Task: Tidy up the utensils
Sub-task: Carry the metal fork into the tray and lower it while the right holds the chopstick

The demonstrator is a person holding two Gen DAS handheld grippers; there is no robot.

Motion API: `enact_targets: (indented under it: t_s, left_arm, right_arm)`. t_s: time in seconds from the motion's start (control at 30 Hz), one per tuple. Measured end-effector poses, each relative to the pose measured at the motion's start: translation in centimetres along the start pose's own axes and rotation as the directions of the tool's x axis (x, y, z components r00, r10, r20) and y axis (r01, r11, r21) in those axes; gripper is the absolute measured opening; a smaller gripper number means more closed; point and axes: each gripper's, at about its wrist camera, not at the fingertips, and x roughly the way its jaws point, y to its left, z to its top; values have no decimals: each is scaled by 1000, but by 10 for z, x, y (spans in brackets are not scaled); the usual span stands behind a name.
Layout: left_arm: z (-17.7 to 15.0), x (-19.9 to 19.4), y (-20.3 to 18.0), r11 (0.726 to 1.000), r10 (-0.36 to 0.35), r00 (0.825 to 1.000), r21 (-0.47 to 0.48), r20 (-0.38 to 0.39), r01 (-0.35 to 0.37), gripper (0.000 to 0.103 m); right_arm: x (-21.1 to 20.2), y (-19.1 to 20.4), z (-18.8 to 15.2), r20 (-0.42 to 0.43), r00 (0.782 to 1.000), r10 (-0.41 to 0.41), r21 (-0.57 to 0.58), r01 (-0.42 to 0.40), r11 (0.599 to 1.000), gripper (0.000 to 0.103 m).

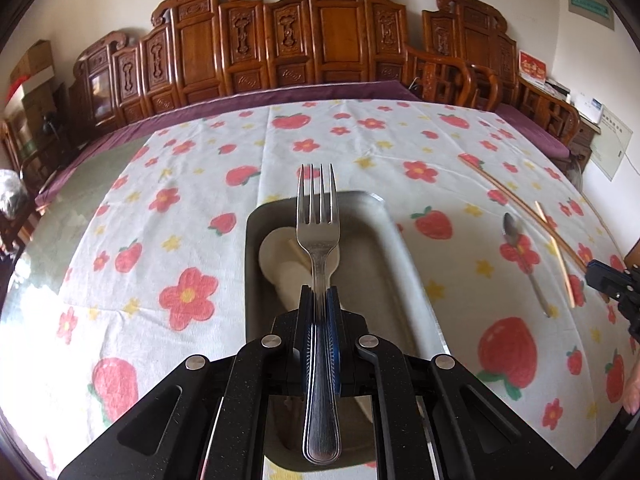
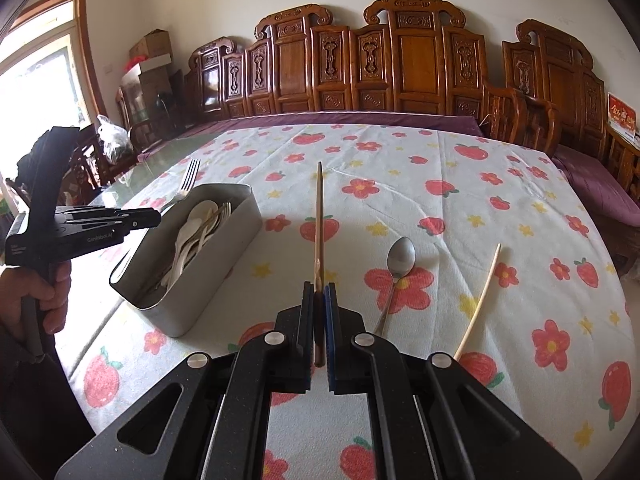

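Left gripper (image 1: 320,300) is clamped on a steel fork (image 1: 318,216), pads pinching the neck so the tines run straight ahead and the handle trails back between the fingers. Directly below and ahead of it sits the grey metal bin (image 1: 384,216), with pale spoons inside. The fork looks stiff, smooth and moderately weighty; a grip near the neck, close to its balance, seems sound, though polished steel could slip or swivel if the pinch loosens.

Right gripper (image 2: 319,292) is closed on a brown chopstick (image 2: 319,216), held near one end with the long shaft pointing forward. It is probably light and rigid, so it should carry easily but may pivot in so narrow a hold. Just right of this gripper lie a metal spoon (image 2: 398,264) and, farther right, a pale chopstick (image 2: 482,296), both flat on the flowered tablecloth (image 2: 460,184).

Only the right wrist view shows the bin's full contents (image 2: 200,232), several pale spoons and fork tines, plus the person's left hand (image 2: 44,292). The left view alone shows the fork's alignment over the bin.
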Motion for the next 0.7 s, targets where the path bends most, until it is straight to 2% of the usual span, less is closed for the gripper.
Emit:
enact_targets:
  t_s: [0.53, 0.7]
  left_arm:
    - [-11, 25, -3, 1000, -26, 999, 2, -27, 26, 7]
    - [-11, 21, -1, 1000, -11, 1000, 3, -6, 11, 21]
  right_arm:
    - [6, 4, -3, -19, 1000, 3, -18, -3, 1000, 6]
    - [6, 5, -4, -24, 1000, 3, -22, -4, 1000, 6]
